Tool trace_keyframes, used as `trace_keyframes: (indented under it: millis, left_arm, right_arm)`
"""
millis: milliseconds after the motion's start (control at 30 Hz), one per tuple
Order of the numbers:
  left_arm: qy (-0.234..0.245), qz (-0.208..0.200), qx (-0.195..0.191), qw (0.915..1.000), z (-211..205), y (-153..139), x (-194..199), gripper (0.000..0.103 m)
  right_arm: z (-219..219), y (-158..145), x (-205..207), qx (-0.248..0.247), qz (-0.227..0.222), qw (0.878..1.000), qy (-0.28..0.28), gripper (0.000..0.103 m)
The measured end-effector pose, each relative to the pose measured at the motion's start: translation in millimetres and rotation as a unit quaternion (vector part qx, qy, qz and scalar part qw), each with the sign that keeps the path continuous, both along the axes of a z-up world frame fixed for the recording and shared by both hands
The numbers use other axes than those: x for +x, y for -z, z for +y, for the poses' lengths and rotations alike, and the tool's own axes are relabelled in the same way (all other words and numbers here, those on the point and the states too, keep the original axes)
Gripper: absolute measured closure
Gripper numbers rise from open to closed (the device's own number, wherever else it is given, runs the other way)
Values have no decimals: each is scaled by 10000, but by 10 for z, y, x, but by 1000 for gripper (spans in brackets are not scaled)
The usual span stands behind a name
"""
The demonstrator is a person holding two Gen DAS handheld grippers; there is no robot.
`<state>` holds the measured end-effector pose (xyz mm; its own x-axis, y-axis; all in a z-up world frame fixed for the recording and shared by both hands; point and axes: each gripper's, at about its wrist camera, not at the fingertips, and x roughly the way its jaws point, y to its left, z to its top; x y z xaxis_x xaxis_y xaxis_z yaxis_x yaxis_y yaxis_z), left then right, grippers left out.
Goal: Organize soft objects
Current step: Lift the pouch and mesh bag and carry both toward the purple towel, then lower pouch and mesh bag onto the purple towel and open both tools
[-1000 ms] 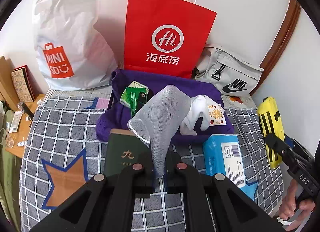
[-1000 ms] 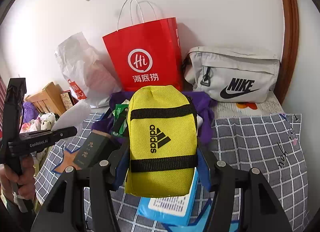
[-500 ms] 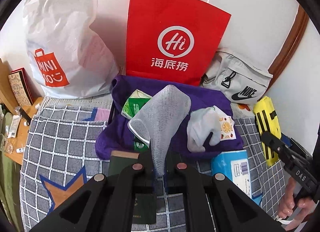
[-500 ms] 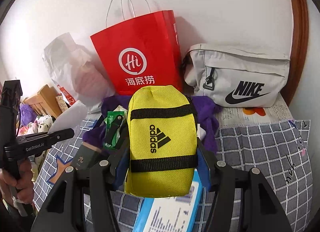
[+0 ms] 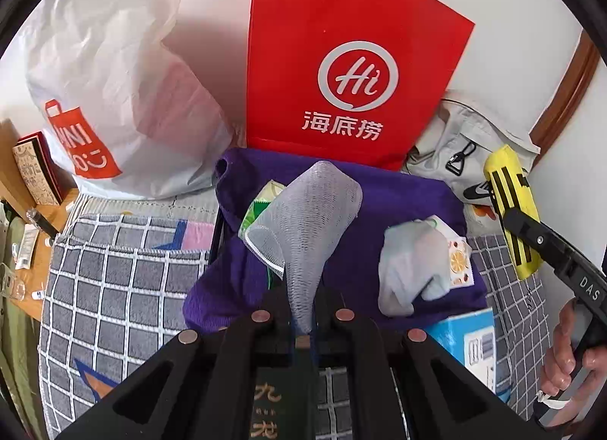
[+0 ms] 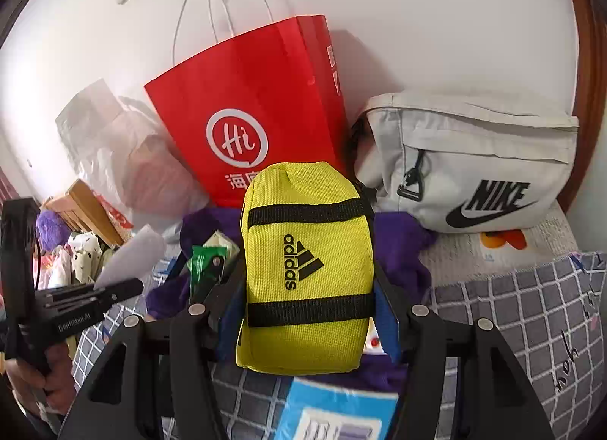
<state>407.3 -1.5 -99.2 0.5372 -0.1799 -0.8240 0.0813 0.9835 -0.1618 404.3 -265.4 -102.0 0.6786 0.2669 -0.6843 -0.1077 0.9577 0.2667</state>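
Mesh cloth (image 5: 303, 227): grey open-weave net, matt. Pouch (image 6: 307, 269): coarse woven yellow fabric, black webbing straps. Red bag (image 5: 341, 72): smooth paper, slight sheen. White bag (image 5: 114, 72): thin crinkled plastic. Nike bag (image 6: 474, 163): matt grey cloth. Blanket (image 5: 114, 288): fuzzy checked fabric.
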Motion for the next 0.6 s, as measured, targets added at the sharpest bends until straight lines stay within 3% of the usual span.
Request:
trace_keyframes:
  millis: [233, 400, 600]
  left_arm:
    - [74, 81, -67, 9999, -104, 121, 254, 97]
    - [180, 172, -140, 9996, -197, 272, 388, 97]
    - [269, 366, -182, 9988, -342, 500, 530, 97]
  right_arm:
    - [36, 125, 308, 19, 94, 9999, -70, 44]
    - [-7, 389, 441, 137, 267, 9995, -84, 44]
    - [-59, 567, 558, -50, 528, 9985, -169, 44]
